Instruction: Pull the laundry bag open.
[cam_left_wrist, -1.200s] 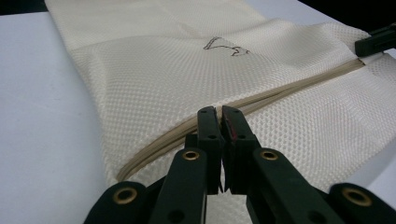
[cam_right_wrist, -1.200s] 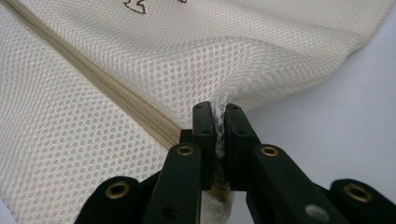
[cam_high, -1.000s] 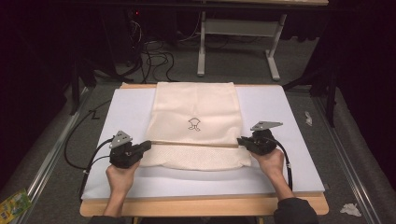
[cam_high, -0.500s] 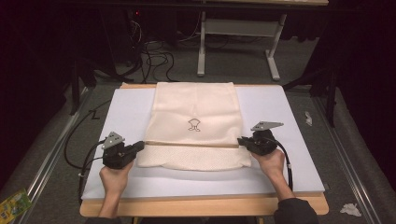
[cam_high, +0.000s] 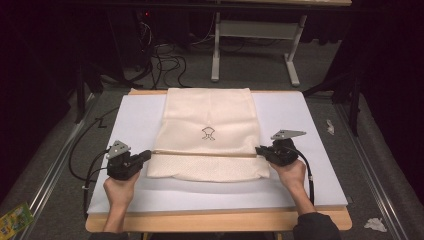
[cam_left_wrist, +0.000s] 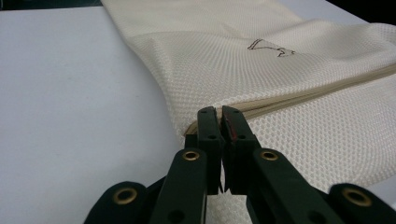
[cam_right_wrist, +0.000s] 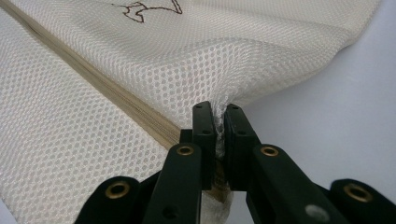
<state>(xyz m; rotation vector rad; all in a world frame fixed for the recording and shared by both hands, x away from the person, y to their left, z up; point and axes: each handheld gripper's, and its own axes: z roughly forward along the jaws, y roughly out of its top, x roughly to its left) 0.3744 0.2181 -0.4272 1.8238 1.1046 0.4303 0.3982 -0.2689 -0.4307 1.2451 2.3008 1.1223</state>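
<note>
1. White board (cam_high: 310, 150) on a wooden table (cam_high: 215, 222); dark room, grey floor, cables (cam_high: 165, 55) beyond the board
2. Cream mesh bag (cam_high: 207, 122) lies mid-board, near end folded at the zipper seam (cam_high: 202, 154)
3. Your left gripper (cam_high: 143, 159) is closed, empty, at the bag's left edge
4. Your right gripper (cam_high: 260, 151) is clamped on mesh at the bag's right edge

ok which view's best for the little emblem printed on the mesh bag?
The high view: the emblem sits whole and face-on at the middle of the mesh bag. The left gripper view catches it at a shallow slant, far off. The right gripper view cuts it off at the top edge.
</note>
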